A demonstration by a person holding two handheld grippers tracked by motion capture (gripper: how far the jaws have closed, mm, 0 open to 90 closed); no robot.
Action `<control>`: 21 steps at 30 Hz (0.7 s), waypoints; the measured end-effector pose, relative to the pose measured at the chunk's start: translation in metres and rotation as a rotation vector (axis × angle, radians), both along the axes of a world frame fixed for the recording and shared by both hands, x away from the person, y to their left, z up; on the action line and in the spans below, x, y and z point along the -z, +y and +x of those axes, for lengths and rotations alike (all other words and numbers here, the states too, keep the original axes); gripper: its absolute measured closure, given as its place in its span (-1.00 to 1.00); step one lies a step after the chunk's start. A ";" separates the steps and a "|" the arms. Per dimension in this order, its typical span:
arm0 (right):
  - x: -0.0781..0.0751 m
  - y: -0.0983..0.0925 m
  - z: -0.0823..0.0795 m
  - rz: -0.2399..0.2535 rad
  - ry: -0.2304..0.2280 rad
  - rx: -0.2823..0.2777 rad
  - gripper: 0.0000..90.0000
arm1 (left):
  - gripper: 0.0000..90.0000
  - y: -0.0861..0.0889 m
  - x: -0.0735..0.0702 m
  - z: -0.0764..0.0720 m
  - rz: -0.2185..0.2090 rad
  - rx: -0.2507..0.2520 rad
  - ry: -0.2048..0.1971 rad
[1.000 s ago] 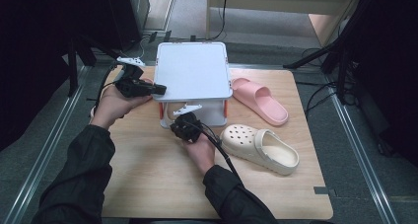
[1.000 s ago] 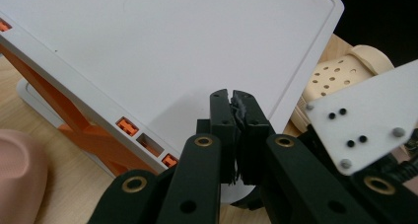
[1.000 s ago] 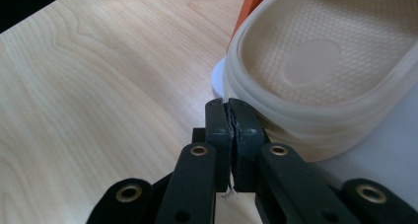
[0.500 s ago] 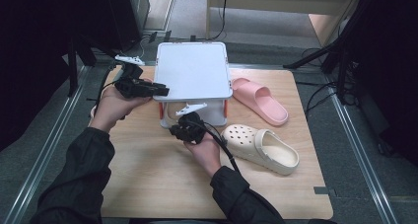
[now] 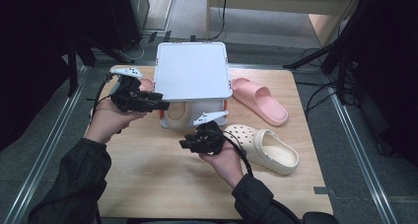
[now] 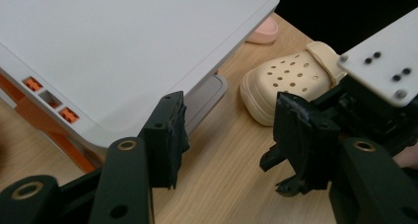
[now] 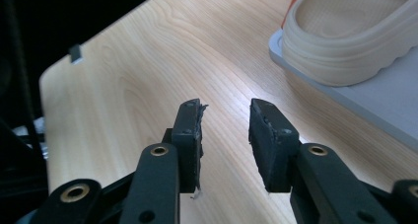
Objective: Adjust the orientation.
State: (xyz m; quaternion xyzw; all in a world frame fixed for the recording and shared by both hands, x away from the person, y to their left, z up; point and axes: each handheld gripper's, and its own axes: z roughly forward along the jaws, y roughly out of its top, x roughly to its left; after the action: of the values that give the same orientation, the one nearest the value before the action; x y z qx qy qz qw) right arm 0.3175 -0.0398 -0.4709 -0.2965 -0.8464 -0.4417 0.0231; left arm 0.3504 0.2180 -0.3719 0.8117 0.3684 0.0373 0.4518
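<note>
A wooden table [image 5: 148, 184] is seen from above. At its far middle stands a small grey rack [image 5: 193, 76] with a flat top shelf and orange side pieces; a cream slide [image 5: 176, 114] rests on its lower shelf.

The left gripper [image 5: 160, 100] is held at the rack's left edge, level with the top shelf. Its jaws have just been opening and stand wide apart, with nothing between them. The right gripper [image 5: 183, 144] is held just in front of the rack, above bare wood. Its jaws have also just been opening, are partly apart, and hold nothing.

The rack is judged to be light, rigid plastic, smooth and perhaps slippery on its flat faces. A grip on the raised rim of the top shelf, one gripper on each side, is likely to be the safest. The slide inside could shift if the rack is tilted.

A cream clog [image 5: 268, 148] lies just right of the right gripper, near the rack's front right corner. A pink slide [image 5: 259, 99] lies just beside the rack's right side. Both crowd any approach from the right.
</note>
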 end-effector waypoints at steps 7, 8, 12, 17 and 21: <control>-0.010 -0.027 -0.012 0.050 -0.019 -0.024 0.44 | -0.06 0.004 0.007 -0.023 -0.021 -0.057 -0.011; -0.012 -0.035 -0.013 0.060 -0.026 -0.032 0.44 | -0.07 0.005 0.008 -0.026 -0.019 -0.060 -0.012; -0.016 -0.046 -0.013 0.069 -0.047 -0.045 0.42 | -0.10 0.008 0.016 -0.039 -0.012 -0.081 -0.008; -0.018 -0.064 -0.012 0.064 -0.076 -0.047 0.35 | -0.14 0.009 0.024 -0.050 -0.006 -0.106 -0.015; -0.018 -0.079 -0.010 0.057 -0.083 -0.046 0.35 | -0.17 0.008 0.033 -0.056 -0.005 -0.105 -0.011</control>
State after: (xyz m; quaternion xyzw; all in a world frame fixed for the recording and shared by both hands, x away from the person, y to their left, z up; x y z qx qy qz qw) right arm 0.3073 -0.1193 -0.4529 -0.2575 -0.8404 -0.4768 0.0067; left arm 0.2948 0.2263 -0.4053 0.7899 0.4079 0.0645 0.4534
